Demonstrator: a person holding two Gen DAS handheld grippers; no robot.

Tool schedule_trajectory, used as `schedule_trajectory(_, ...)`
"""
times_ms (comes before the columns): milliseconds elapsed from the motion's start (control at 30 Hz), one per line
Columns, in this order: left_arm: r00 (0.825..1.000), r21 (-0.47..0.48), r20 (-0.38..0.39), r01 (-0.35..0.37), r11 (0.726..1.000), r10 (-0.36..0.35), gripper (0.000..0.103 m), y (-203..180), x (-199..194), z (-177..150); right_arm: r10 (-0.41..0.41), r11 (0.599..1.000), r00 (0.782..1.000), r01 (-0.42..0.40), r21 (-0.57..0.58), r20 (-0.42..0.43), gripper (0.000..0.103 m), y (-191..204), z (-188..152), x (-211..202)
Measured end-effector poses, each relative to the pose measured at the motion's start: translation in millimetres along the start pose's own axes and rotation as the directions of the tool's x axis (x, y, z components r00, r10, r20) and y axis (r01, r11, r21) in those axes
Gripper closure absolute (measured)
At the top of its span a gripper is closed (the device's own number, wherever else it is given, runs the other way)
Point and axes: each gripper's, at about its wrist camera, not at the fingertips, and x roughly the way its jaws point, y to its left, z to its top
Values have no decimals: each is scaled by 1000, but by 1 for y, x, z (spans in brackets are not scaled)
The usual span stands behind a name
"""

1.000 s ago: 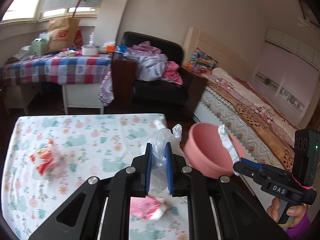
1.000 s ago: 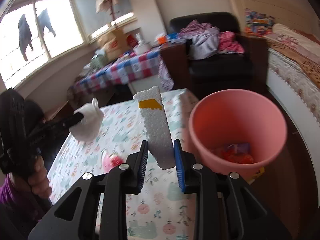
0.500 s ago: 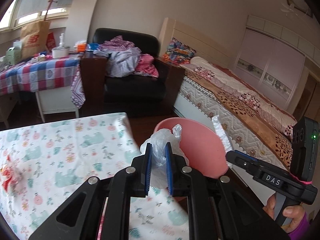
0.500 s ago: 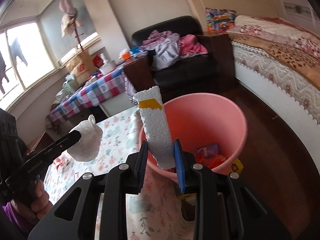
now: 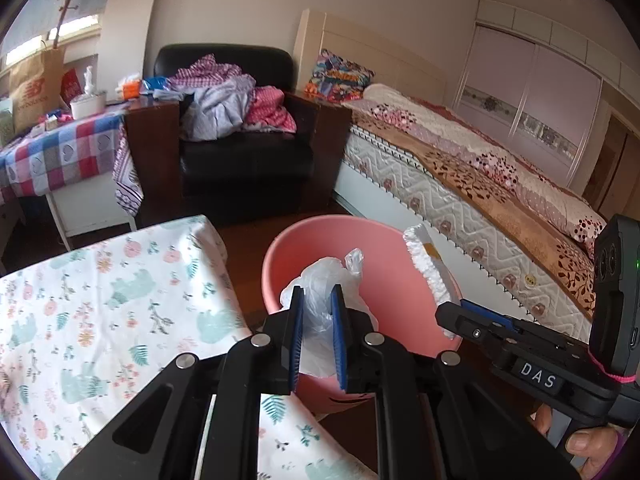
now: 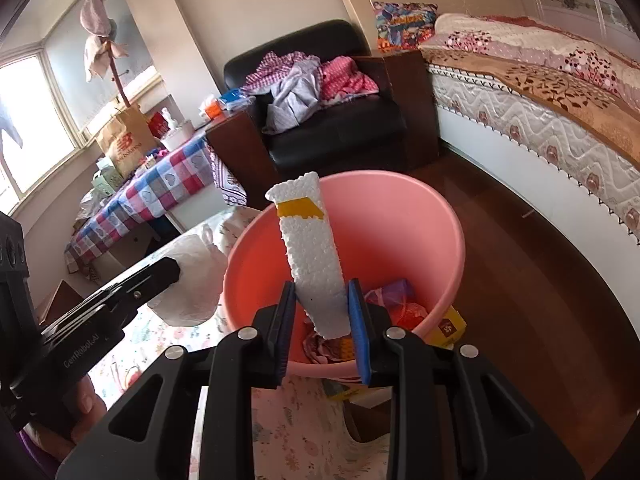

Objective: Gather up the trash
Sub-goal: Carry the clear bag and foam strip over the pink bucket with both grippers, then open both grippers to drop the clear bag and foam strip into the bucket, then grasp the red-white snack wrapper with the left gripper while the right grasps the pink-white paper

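Observation:
My left gripper (image 5: 317, 322) is shut on a crumpled clear plastic bag (image 5: 326, 280) and holds it over the near rim of the pink bucket (image 5: 292, 256). My right gripper (image 6: 320, 312) is shut on a white foam strip (image 6: 312, 248) with yellow tape and holds it upright over the same pink bucket (image 6: 400, 216). The bucket holds colourful wrappers (image 6: 396, 304). The right gripper (image 5: 452, 314) with the foam strip (image 5: 426, 264) shows in the left wrist view. The left gripper (image 6: 176, 274) with the bag (image 6: 196, 280) shows in the right wrist view.
The bucket stands at the edge of a table with a floral cloth (image 5: 100, 300). A black armchair (image 5: 240, 152) piled with clothes, a checked table (image 5: 60, 152) and a bed (image 5: 480, 184) stand behind. A yellow box (image 6: 450, 328) lies by the bucket.
Both grippers have moved right, off the table and over the pink bucket, each with its item still held. The red and pink wrappers on the cloth have left the view.

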Motion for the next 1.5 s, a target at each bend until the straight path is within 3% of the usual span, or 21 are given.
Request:
schedule_trajectory(167,998,-33,-61,19,999,-21,90,0,26,-5,-27,1000,999,27,4,-18,77,-6,-2,10)
schedule_trajectory(467,998,-23,-56,22,999,-23,84,-3,35,-7,-58,998,998,58,-3,-32,76,-9,-3,22)
schedule_trajectory(700,997,-50,-60,51,997,-54,61,-1,34,-7,-71,997,997,71,-6,-27,75,-10,-3,26)
schedule_trajectory(967,996,-47,-58,65,997,-67,59,-4,29,-9,-73,997,997,73,-13,-33,73,-9,-4,27)
schedule_trajectory(1033,996,-44,-55,66,997,-68,56,-4,28,-8,-69,998,997,69,-12,-23,59,-10,-4,25)
schedule_trajectory(1500,998,-50,-14,67,996,-68,56,1,-6,-5,-46,995,999,46,-83,-2,58,11,-8,11)
